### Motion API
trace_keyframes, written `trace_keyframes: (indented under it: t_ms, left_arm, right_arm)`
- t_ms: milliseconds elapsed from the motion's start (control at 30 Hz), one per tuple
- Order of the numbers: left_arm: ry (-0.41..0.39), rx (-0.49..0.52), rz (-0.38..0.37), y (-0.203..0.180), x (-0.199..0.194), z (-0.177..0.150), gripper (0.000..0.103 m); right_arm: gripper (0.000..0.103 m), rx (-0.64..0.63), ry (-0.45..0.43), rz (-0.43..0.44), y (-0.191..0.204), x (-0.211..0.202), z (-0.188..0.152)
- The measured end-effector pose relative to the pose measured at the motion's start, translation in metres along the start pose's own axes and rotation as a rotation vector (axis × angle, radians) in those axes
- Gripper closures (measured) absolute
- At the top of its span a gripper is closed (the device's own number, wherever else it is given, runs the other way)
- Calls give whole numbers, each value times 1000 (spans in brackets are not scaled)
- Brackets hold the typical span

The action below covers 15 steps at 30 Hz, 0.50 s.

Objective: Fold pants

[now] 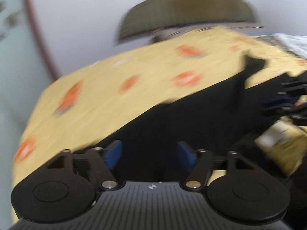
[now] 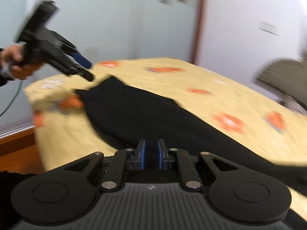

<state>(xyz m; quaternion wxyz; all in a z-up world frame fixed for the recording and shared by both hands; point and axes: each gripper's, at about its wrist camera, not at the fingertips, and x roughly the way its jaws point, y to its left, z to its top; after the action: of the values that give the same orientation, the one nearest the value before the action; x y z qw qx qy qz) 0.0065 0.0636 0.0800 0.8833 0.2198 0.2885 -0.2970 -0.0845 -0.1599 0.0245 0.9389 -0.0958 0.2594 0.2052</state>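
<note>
Black pants (image 2: 138,113) lie stretched out on a yellow bedspread with orange patches (image 2: 220,95). In the left wrist view the pants (image 1: 191,118) run from under my fingers toward the right. My left gripper (image 1: 149,155) is open, its blue pads wide apart just above the dark cloth; it also shows in the right wrist view (image 2: 84,65), held above the far end of the pants. My right gripper (image 2: 150,153) has its blue pads close together with a narrow gap, over the near part of the pants. Whether cloth sits between them is unclear. Both views are motion-blurred.
An olive-green pillow (image 1: 184,13) lies at the head of the bed. A white wall and a pale wardrobe with a brown frame (image 2: 199,19) stand behind. The wooden floor (image 2: 17,143) shows beyond the bed's left edge. The person's hand (image 2: 13,61) holds the left gripper.
</note>
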Motion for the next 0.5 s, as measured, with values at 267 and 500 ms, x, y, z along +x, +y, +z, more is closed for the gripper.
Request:
trace_keyframes:
  t_ms: [267,500]
  left_arm:
    - [-50,178,-187,-119,78,48,23]
    - [-11,272,-78,-164,137,56,24]
  right_arm:
    - [90,346,36,-296,-106,-38,-35]
    - [29,620,-52,-469,-216,-54,-41]
